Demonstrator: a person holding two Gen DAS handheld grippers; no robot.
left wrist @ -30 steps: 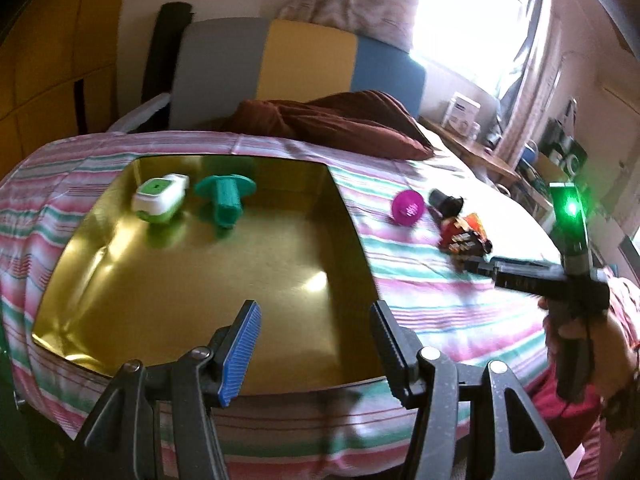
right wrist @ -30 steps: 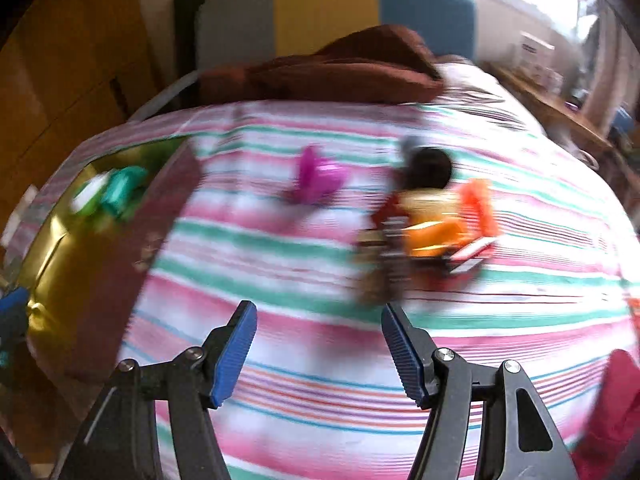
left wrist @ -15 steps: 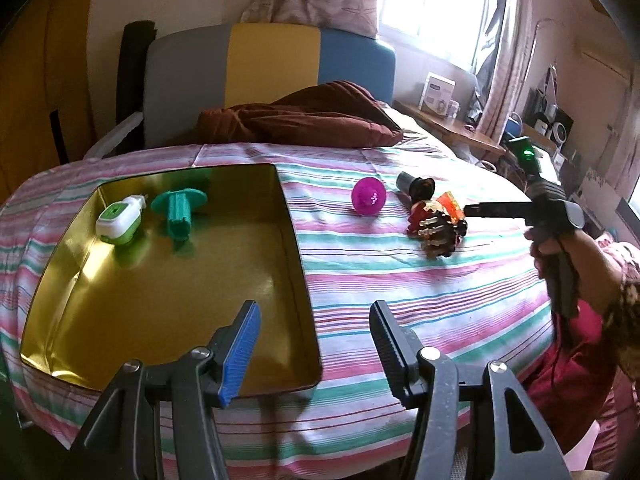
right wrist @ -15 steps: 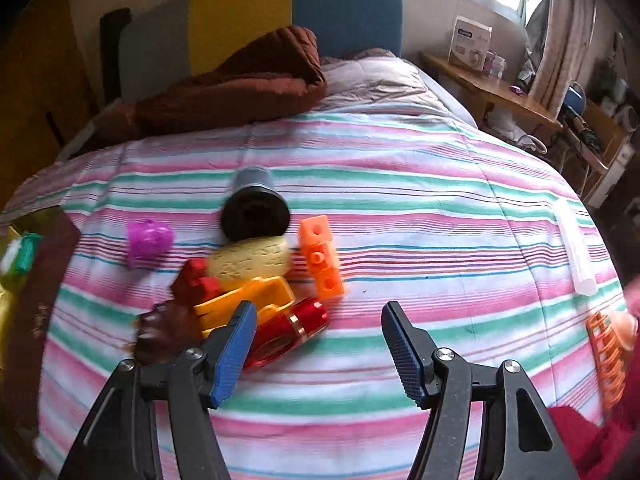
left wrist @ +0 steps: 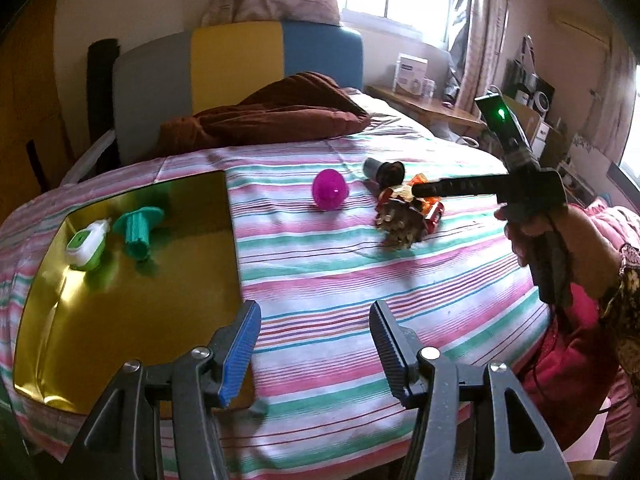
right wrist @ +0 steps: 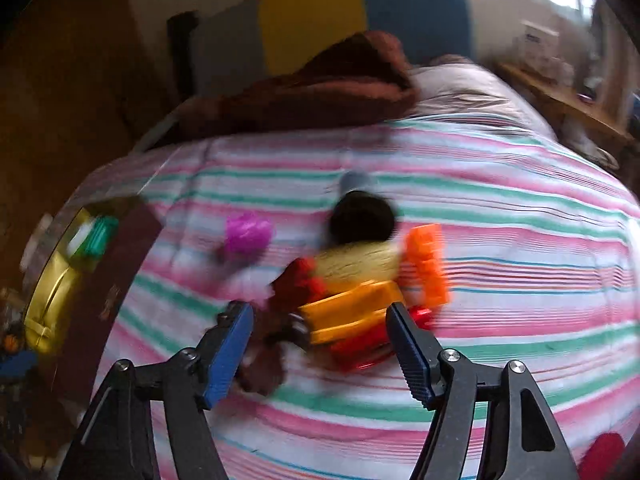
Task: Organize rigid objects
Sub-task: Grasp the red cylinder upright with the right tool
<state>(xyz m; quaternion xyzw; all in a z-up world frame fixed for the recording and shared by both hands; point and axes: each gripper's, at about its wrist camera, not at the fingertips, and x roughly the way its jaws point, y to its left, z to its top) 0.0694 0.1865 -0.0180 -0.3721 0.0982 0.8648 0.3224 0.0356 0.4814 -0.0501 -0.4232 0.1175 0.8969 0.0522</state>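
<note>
Since a moment ago, both hands have slid across the bed (left wrist: 360, 280). Its striped cover carries a gold tray (left wrist: 100, 308); the toy pile (right wrist: 360, 296) lies well right of it. Right tool (right wrist: 320, 354) is opening just before the pile, touching nothing; left tool (left wrist: 316, 344) stands spread, empty.

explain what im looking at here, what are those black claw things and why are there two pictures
The claws are hand-held two-finger grippers; a person carries one in each hand, each with a wide-angle camera looking along its fingers. One picture is from the left gripper, open and empty. It also shows the other tool, held by the hand. The blurry picture is from the right gripper, jaws opening over a toy pile, gripping nothing. On the striped bedcover lie a pink egg and a gold tray holding two green items.
</note>
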